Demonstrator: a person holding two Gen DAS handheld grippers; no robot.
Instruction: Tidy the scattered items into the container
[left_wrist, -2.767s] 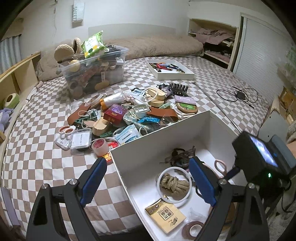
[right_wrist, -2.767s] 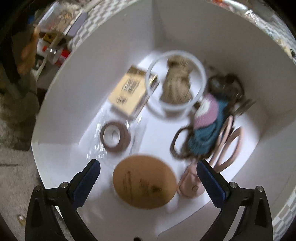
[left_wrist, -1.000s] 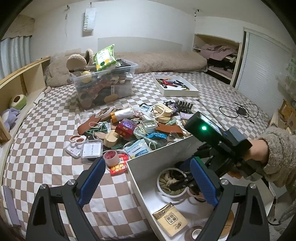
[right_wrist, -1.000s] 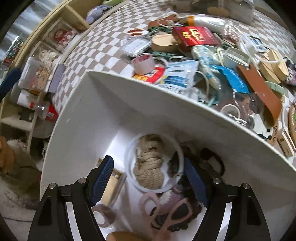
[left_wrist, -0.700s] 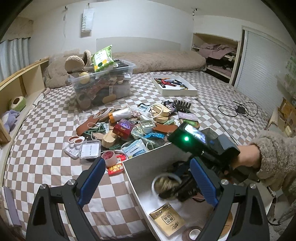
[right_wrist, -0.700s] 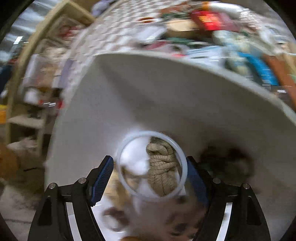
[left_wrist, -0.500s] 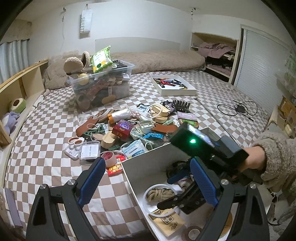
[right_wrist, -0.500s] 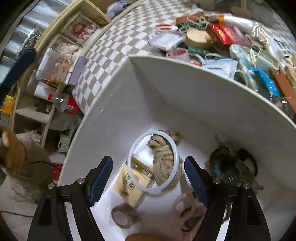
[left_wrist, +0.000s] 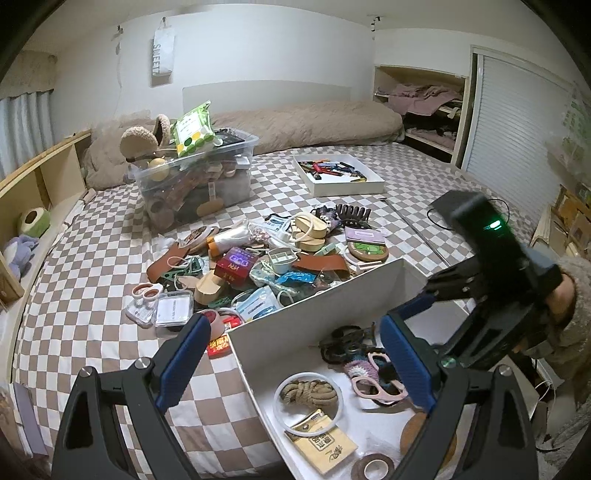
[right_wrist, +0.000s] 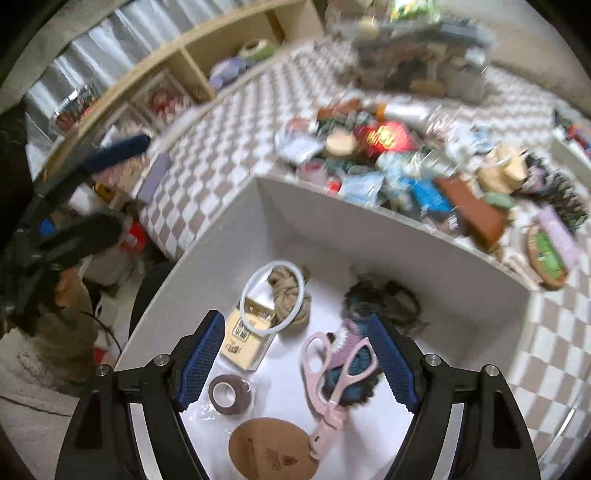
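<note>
The white box (left_wrist: 314, 306) stands at the bed's near edge. Inside lie a rope coil in a white ring (left_wrist: 308, 395), pink scissors (left_wrist: 376, 384), a yellow packet (left_wrist: 325, 439), a tape roll (right_wrist: 229, 393) and a cork disc (right_wrist: 273, 450). Scattered items (left_wrist: 266, 258) are heaped on the checkered bed behind the box. My left gripper (left_wrist: 295, 360) hangs open over the box's near-left corner, holding nothing. My right gripper (right_wrist: 297, 358) is open and empty above the box's inside, over the scissors (right_wrist: 332, 369) and ring (right_wrist: 273, 299).
A full clear storage bin (left_wrist: 195, 184) sits far left on the bed. A white tray of pens (left_wrist: 340, 173) lies behind the pile, and a black cable (left_wrist: 436, 214) lies to the right. Wooden shelves (left_wrist: 37, 173) run along the left side.
The right gripper has risen out of the box and tilted up toward the pile. The ring with the rope has shifted nearer, partly onto the yellow packet. The left gripper has hardly moved.
</note>
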